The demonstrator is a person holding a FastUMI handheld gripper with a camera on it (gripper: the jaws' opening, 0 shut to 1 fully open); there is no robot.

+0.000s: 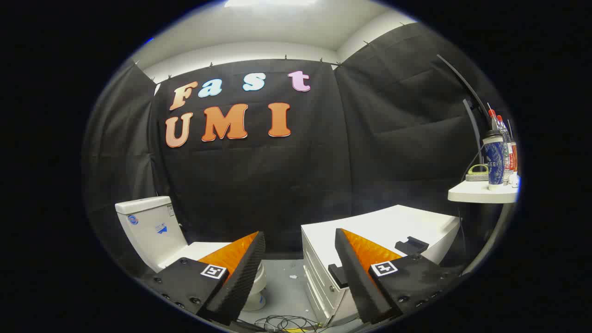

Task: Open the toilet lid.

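While the gripper (299, 249) hangs in the air with its jaws wide apart and holding nothing, the toilet (159, 231) stands beyond the left finger, its lid (203, 249) down and partly hidden behind that finger. A white cabinet (384, 231) stands beyond the right finger.

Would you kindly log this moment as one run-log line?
phase: approach | gripper: open, holding nothing | toilet: beyond left finger, lid down, untouched | white cabinet: beyond right finger
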